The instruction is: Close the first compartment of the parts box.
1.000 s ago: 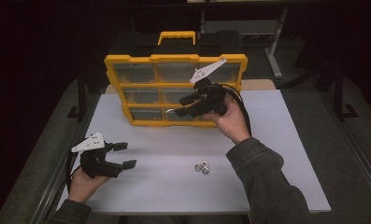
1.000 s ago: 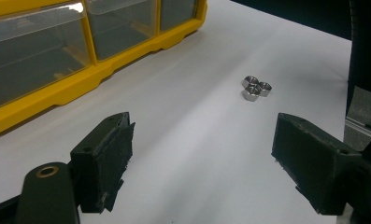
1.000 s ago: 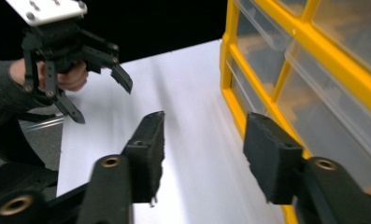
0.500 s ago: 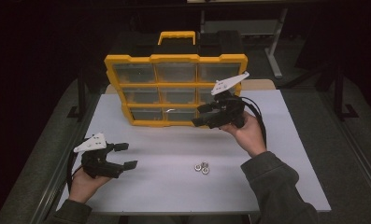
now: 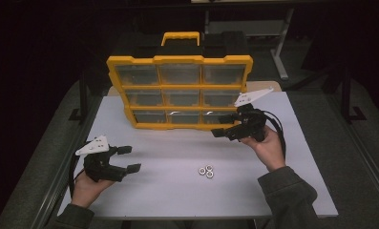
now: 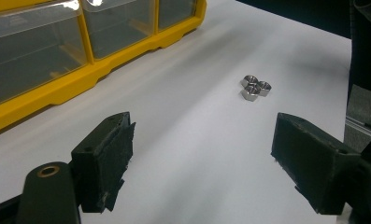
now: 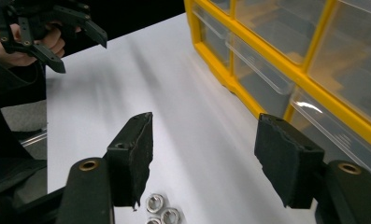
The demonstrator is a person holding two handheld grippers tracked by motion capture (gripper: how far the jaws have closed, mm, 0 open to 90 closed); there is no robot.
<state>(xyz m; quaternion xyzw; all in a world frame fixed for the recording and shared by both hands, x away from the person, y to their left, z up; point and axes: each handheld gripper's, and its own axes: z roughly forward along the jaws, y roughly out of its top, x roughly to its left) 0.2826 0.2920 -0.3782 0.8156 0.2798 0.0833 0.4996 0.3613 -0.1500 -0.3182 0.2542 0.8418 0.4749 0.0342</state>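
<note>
A yellow organizer (image 5: 177, 60) with clear drawers stands upright at the back of the white table (image 5: 168, 200). Three steel hex nuts (image 5: 206, 171) lie touching each other in front of it. My right gripper (image 5: 220, 126) hovers by the organizer's lower right corner and points left. Its jaws have just been opening, and nothing is between them. In the right gripper view the nuts (image 7: 160, 212) lie just below the open right gripper (image 7: 204, 154). My left gripper (image 5: 132, 158) rests open and empty at the table's left, aimed toward the nuts (image 6: 254, 87).
The organizer's lower drawers (image 7: 262, 74) are close on the right gripper's far side. The table's right edge (image 5: 316, 157) and front edge border dark floor. Black equipment and a table leg stand behind the organizer.
My right gripper has moved right and down, away from the organizer's lower middle drawers to its lower right corner, and its jaws stand wider. The left gripper has not moved.
</note>
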